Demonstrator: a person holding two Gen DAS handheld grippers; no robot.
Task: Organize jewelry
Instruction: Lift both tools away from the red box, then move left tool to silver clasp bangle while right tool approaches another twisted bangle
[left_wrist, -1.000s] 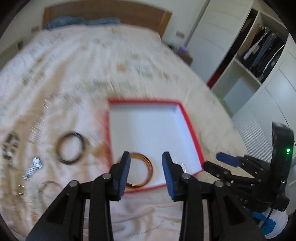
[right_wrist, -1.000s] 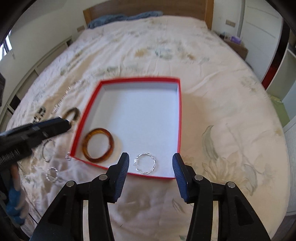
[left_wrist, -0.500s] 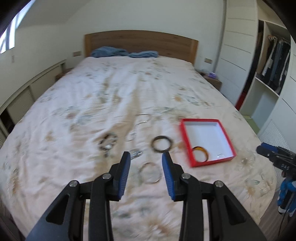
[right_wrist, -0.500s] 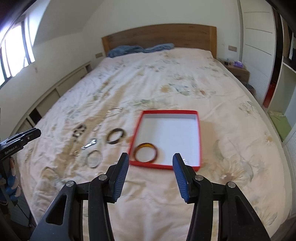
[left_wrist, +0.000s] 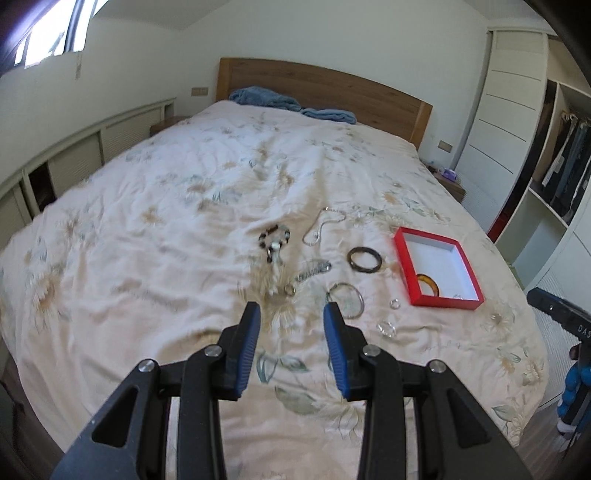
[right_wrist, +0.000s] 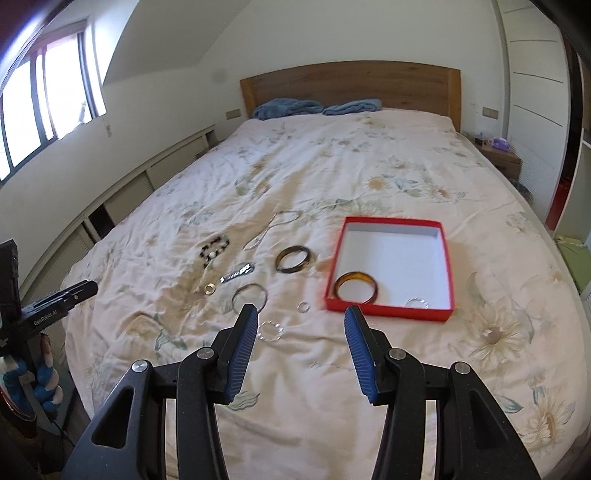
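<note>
A red box (right_wrist: 448, 264) (left_wrist: 406, 258) lies on the flowered bedspread, with an amber bangle (right_wrist: 356, 288) (left_wrist: 428, 288) and a thin silver ring (right_wrist: 417, 302) inside. Left of it lie a dark bangle (right_wrist: 293, 259) (left_wrist: 365, 259), a silver hoop (right_wrist: 250, 295) (left_wrist: 347, 301), a beaded bracelet (right_wrist: 214, 248) (left_wrist: 274, 238), a chain (right_wrist: 271, 227) (left_wrist: 321, 229), a watch-like band (right_wrist: 238, 275) (left_wrist: 314, 269) and small rings (right_wrist: 303, 306) (left_wrist: 394, 303). My left gripper (left_wrist: 291, 341) and right gripper (right_wrist: 301, 345) both stand open and empty, held back above the bed's near edge.
The bed (right_wrist: 369, 166) has a wooden headboard (right_wrist: 351, 88) and blue pillows (right_wrist: 288, 107). A wardrobe with hanging clothes (left_wrist: 569, 162) stands at the right, low cupboards (right_wrist: 129, 192) along the left wall. A nightstand (right_wrist: 498, 155) sits by the headboard.
Both grippers have pulled back and risen from close over the red box; the whole bed and the scattered jewelry now show. The left one has swung left of the box.
</note>
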